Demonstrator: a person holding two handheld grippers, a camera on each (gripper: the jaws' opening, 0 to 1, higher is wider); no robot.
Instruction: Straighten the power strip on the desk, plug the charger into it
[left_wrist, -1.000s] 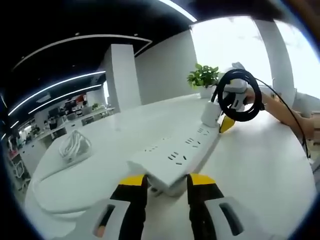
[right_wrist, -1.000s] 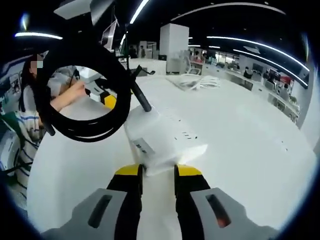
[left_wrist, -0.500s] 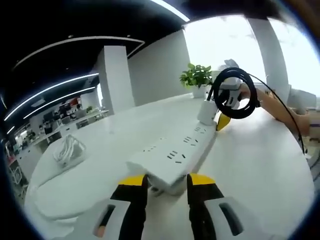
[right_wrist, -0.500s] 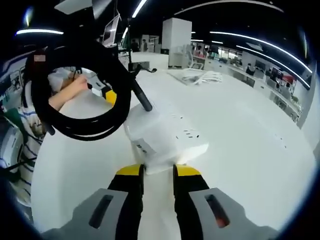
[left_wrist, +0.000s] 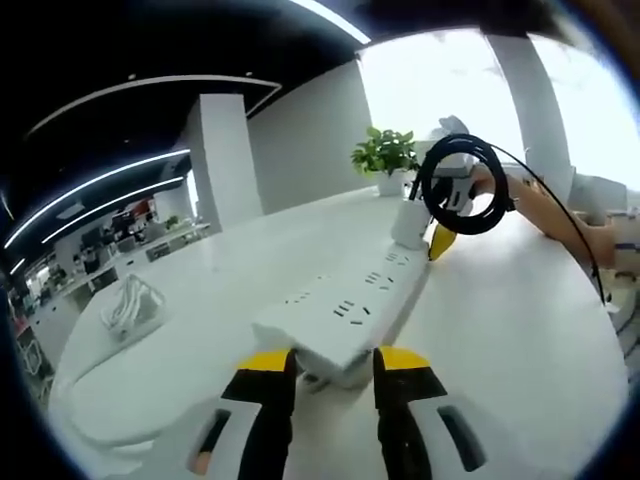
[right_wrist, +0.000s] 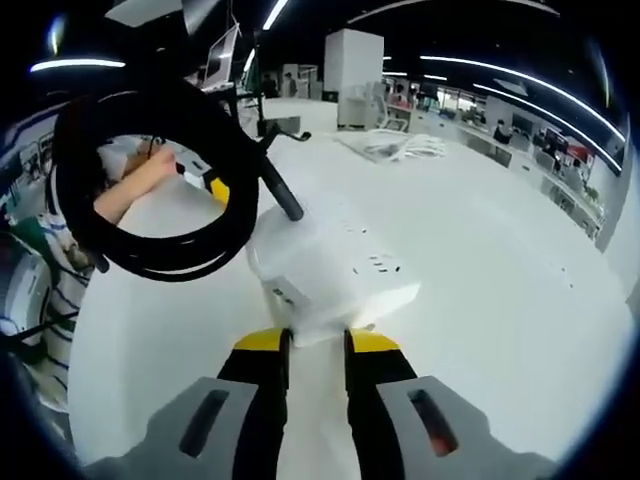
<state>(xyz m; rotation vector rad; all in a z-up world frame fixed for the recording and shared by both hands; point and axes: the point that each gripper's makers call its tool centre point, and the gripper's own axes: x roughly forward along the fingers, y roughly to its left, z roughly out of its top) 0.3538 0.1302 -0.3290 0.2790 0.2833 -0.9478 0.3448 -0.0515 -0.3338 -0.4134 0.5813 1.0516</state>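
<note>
1. While gripped at both ends, power strip (left_wrist: 345, 315) held just above desk (left_wrist: 520, 330), long axis running away from left gripper (left_wrist: 325, 365) twd right gripper (left_wrist: 440, 240); two-end hold presumably to swing it straight w/o dragging.
2. Left gripper: jaws narrow, pinching near end of strip betw. yellow tips; socket face turned up, so outlets stay reachable for plug-in.
3. Right gripper (right_wrist: 315, 345): jaws narrow, clamped on cable-end block of strip (right_wrist: 330, 275); black cord leaves that block at top.
4. Cord coil (right_wrist: 150, 185): black loops standing up beside right-end block, seen against a person's hand (right_wrist: 150, 180) behind; coil likely left bundled to keep slack off desk (right_wrist: 500, 300).
5. Charger: cannot pick out w/ certainty. White bundled cable/adapter (left_wrist: 130, 305) lies well apart on far side of desk, also at (right_wrist: 395, 148); poss. the charger, not confirmed.
6. Potted plant (left_wrist: 385, 160): far end of desk, clear of work area.
7. Judged stage: straightening step in hand, plug-in not yet begun. Next needs strip set flat, one gripper freed to fetch charger.
8. Risk: coil weight may twist right end on release.
</note>
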